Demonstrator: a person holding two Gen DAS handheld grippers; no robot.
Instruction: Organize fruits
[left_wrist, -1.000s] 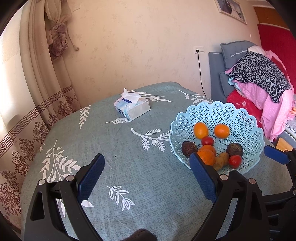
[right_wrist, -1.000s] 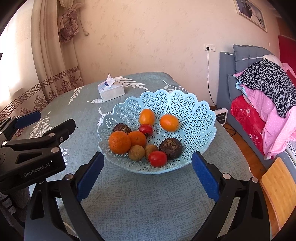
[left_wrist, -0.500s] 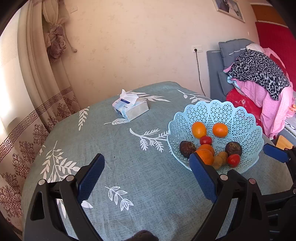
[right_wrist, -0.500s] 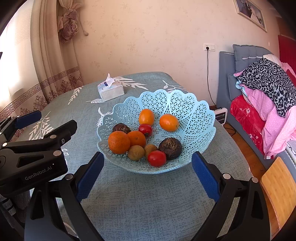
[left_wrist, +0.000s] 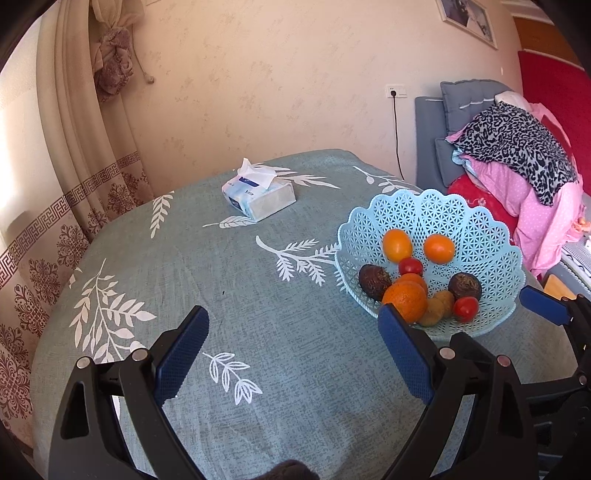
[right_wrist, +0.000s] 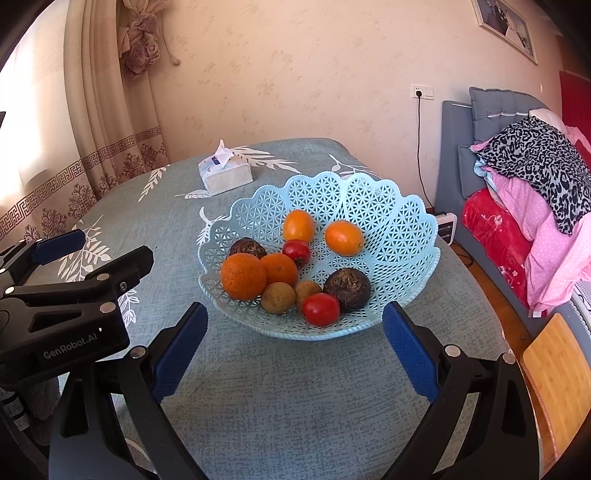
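My left hand-held gripper (left_wrist: 291, 350) hangs released, jaws spread wide over bare patterned cloth on the counter (left_wrist: 229, 295), holding nothing. My right hand-held gripper (right_wrist: 295, 341) is likewise released and empty, its jaws spread just before the near rim of the pale blue lattice basket (right_wrist: 402, 221). The basket stands on the counter toward its right side and holds all the fruits: a large orange (right_wrist: 243, 276) touching a second orange (right_wrist: 279, 268), two small oval orange fruits (right_wrist: 298, 226) farther back, two red tomatoes (right_wrist: 320, 309), two dark brown round fruits (right_wrist: 347, 284) and two small tan ones (right_wrist: 277, 297). A tissue pack (left_wrist: 258, 194) lies well apart, near the far edge.
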